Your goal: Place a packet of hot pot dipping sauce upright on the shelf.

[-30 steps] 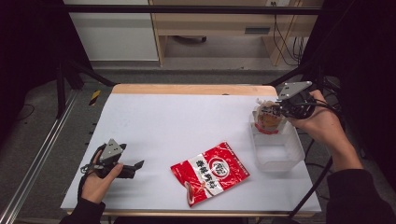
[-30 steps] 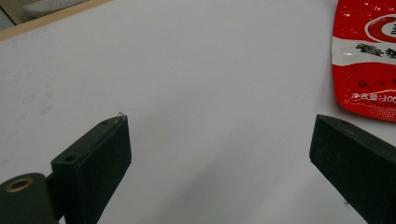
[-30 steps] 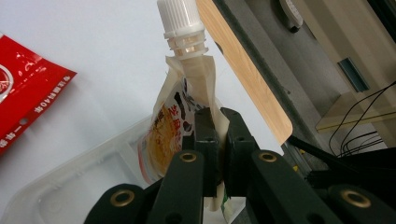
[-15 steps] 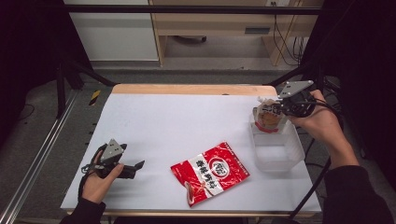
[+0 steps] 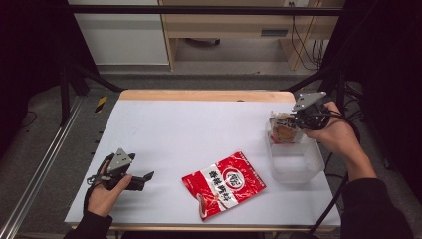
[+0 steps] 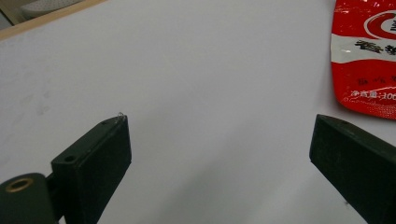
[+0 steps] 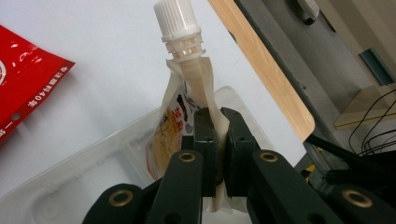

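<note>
A spouted pouch with a white screw cap (image 7: 180, 93) hangs over the far end of a clear plastic tray (image 5: 293, 167), and my right gripper (image 7: 218, 123) is shut on its upper edge. From above, the pouch (image 5: 284, 130) and right gripper (image 5: 298, 118) are at the table's right side. A red snack bag (image 5: 224, 182) lies flat near the front middle; its corner (image 6: 366, 56) shows in the left gripper view. My left gripper (image 5: 144, 178) rests at the front left of the table, open, its jaws wide apart over bare white surface and holding nothing (image 6: 219, 154).
The white table (image 5: 199, 129) has a wooden far edge (image 5: 199, 94). Black frame bars (image 5: 79, 74) stand at the left and right sides. A cable (image 5: 333, 199) trails from the right gripper down past the table's right edge.
The right gripper with the pouch has shifted slightly over the tray's far end. The left gripper and the red bag have stayed put.
</note>
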{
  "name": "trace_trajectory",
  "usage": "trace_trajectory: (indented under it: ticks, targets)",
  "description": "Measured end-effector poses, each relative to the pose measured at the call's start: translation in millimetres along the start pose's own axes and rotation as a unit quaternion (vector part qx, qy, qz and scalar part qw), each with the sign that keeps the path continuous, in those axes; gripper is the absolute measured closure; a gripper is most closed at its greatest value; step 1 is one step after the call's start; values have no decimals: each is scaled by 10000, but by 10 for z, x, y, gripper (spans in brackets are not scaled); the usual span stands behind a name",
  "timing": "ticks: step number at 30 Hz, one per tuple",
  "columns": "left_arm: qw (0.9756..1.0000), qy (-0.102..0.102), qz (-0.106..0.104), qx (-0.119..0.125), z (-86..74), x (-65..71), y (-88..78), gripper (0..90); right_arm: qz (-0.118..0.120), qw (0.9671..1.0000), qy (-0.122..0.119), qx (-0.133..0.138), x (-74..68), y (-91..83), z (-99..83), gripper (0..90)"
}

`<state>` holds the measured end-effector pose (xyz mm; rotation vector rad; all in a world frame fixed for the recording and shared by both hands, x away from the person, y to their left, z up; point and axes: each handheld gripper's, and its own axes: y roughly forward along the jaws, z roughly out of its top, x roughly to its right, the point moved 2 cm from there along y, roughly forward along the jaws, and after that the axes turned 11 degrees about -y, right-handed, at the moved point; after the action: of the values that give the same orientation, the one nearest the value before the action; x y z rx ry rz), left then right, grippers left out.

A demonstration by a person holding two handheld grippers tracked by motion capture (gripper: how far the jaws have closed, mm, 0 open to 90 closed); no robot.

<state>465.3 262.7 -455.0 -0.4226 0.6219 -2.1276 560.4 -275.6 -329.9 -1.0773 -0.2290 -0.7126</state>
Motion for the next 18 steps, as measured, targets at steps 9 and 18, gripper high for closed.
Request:
trace_trajectory:
  ticks: [9, 18]
  targets:
    - [10000, 0, 5, -2, -1, -4, 1, 56, 155, 9998, 78, 11, -53, 79, -102, 860]
    - [10000, 0, 2, -3, -2, -4, 1, 56, 264, 9993, 237, -83, -105, 196, -213, 856]
